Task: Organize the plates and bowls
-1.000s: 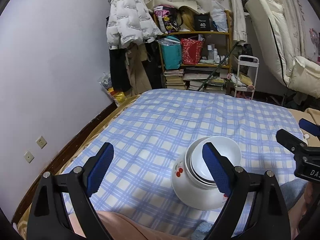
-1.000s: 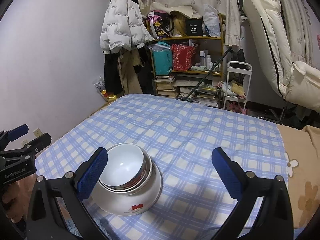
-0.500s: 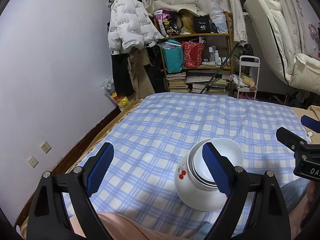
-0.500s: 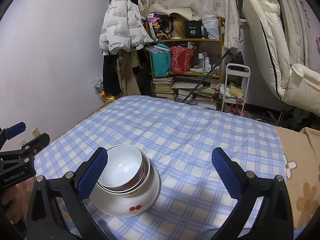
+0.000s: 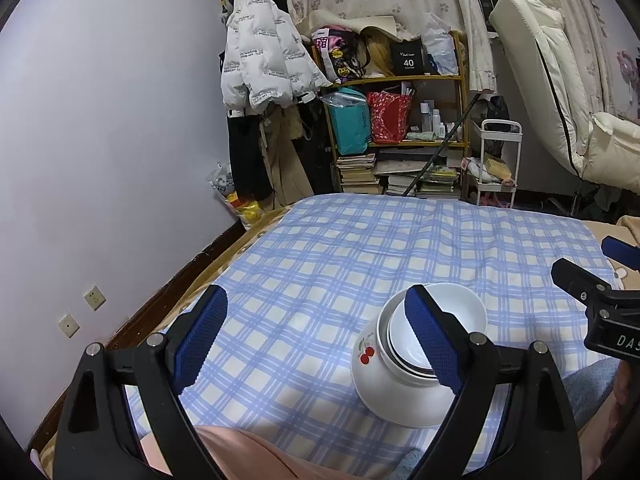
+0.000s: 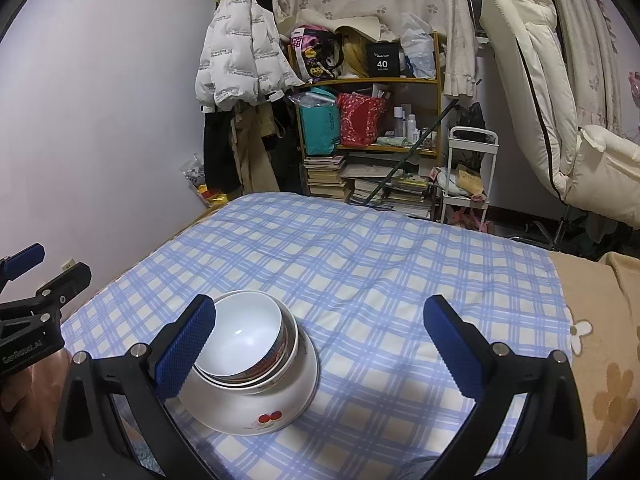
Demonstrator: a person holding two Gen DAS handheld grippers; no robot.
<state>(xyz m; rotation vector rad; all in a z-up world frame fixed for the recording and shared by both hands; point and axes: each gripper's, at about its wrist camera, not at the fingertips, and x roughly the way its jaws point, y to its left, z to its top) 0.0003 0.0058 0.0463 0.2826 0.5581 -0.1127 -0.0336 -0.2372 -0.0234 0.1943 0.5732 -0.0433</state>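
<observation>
A stack of nested white bowls [image 5: 404,376] stands on the blue checked cloth [image 5: 360,248]; the large outer bowl carries a red cherry print and smaller bowls sit inside it. The stack also shows in the right wrist view [image 6: 256,364]. My left gripper [image 5: 320,340] is open and empty, raised over the cloth with its right finger in front of the stack. My right gripper [image 6: 320,348] is open and empty, its left finger in front of the stack's left rim. Each gripper shows at the edge of the other's view.
The cloth covers a bed against the lilac wall [image 5: 100,140]. Beyond its far edge stand a cluttered shelf [image 5: 400,120], a hanging white jacket [image 5: 264,64], a small white cart [image 5: 500,160] and a cream recliner [image 5: 560,100]. A beige flowered blanket [image 6: 600,340] lies at the right.
Both grippers have drawn back and risen slightly from the bowls, staying open. The bowl stack has not moved.
</observation>
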